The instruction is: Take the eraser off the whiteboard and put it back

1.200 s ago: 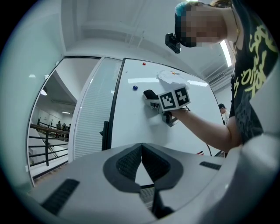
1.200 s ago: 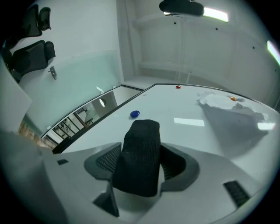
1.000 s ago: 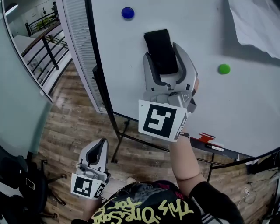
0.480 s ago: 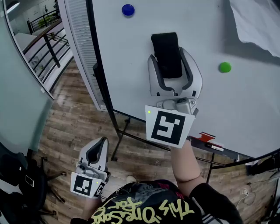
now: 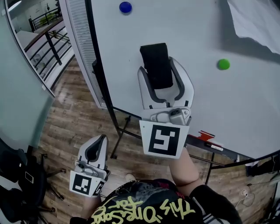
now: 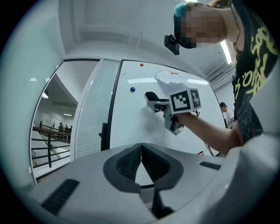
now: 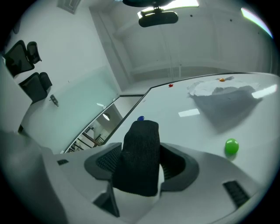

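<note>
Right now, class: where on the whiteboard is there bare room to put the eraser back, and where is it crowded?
Bare whiteboard lies between the blue magnet and green magnet, and below the green magnet. Crowded: the paper sheet upper right, and the eraser in the right gripper.

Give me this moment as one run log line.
right gripper: shut on eraser | eraser: at whiteboard, contact unclear | left gripper: shut, empty, low | blue magnet, green magnet: on whiteboard

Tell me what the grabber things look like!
The left gripper and right gripper are pale grey with curved jaws lined by dark ribbed pads. Each carries a white cube with black markers. The shirt is black, short-sleeved, with yellow lettering.
</note>
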`<state>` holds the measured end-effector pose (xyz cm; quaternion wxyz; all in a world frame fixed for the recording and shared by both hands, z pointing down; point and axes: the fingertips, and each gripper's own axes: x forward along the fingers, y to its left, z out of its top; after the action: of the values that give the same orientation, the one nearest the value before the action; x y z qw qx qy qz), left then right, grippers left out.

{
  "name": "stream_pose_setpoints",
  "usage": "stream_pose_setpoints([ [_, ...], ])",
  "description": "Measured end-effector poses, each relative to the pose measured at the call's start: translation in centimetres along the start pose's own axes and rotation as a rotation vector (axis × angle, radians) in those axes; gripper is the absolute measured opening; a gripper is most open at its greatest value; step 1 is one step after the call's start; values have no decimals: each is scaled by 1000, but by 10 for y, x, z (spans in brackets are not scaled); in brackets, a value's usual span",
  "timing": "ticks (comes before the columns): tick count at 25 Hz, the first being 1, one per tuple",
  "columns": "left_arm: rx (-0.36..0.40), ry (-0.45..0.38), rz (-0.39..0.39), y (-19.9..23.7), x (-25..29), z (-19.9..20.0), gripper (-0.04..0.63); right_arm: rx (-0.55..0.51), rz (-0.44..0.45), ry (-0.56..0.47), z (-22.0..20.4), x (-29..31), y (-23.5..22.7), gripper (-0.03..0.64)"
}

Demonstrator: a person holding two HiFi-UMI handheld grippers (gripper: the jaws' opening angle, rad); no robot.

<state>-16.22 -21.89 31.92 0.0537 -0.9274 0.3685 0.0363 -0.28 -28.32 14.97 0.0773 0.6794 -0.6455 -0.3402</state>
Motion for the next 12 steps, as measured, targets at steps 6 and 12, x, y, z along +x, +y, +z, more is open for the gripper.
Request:
stream_pose_setpoints([
  [6,9,1,23,-7,-6,2,8,162,26,-36,-6,-16,12,270],
  [12,18,6,21,-13,-5,1,8,392,21,-86,-11,-28,21,270],
])
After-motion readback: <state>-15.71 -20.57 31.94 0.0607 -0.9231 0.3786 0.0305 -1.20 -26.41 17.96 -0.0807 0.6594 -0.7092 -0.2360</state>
